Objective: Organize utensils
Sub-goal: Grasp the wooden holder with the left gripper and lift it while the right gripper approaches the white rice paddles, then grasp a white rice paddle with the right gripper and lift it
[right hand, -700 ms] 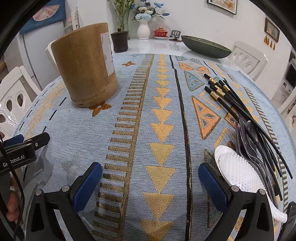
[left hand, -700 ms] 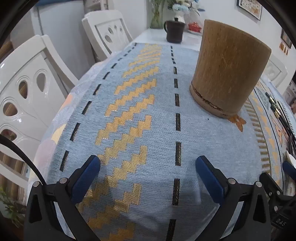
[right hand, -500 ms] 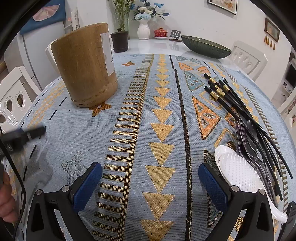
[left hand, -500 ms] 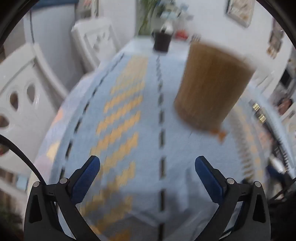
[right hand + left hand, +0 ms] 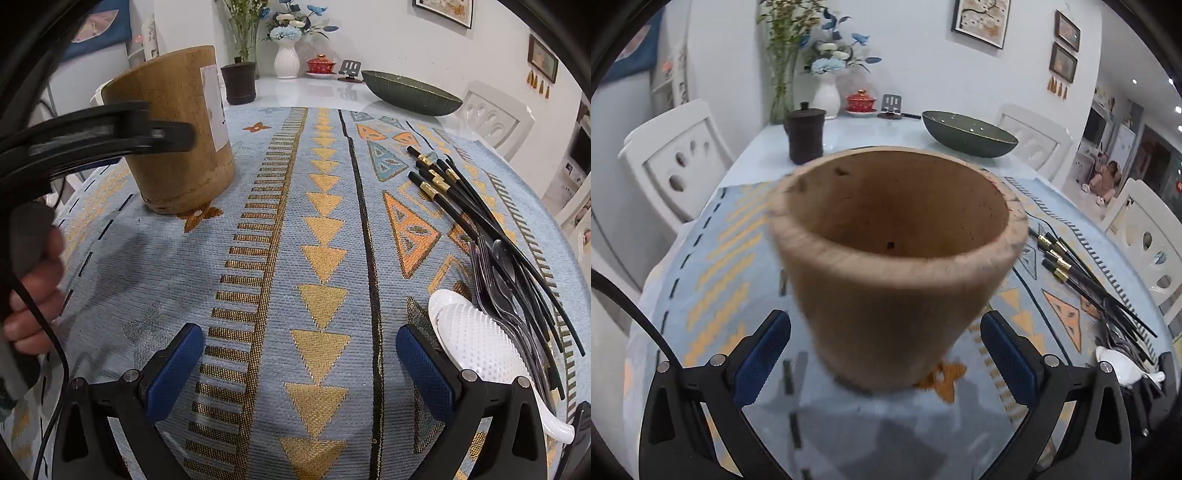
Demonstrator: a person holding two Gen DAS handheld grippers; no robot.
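Your left claw (image 5: 886,354) stands spread wide, one blue pad on either side of the wooden utensil holder (image 5: 894,266), low near its base and, as far as the blurred left-wrist view shows, touching neither wall. The holder sits upright on the patterned cloth of the surface (image 5: 325,258), mouth open and apparently empty. Your right claw (image 5: 299,369) hangs open over bare cloth, gripping nothing.

In the right-wrist view the holder (image 5: 173,140) is at about 10 o'clock, the left gripper's frame crossing in front of it. The utensils wait at 3 to 4 o'clock: black chopsticks (image 5: 480,218) fanned out, dark forks and spoons (image 5: 498,266) beneath them, and a white rice paddle (image 5: 476,343) just beside your right pad.

The risks, as they look from here:
- Closing the left claw so low on a tapered wall could let the holder slip upward or tip, since it widens toward the rim.
- A push before both pads meet could skid it and bunch the cloth.
- The chopsticks overlap the forks and spoons; pulling one piece may drag or scatter the rest toward the surface's edge.
- The paddle's smooth curved handle may twist out of a two-pad pinch.
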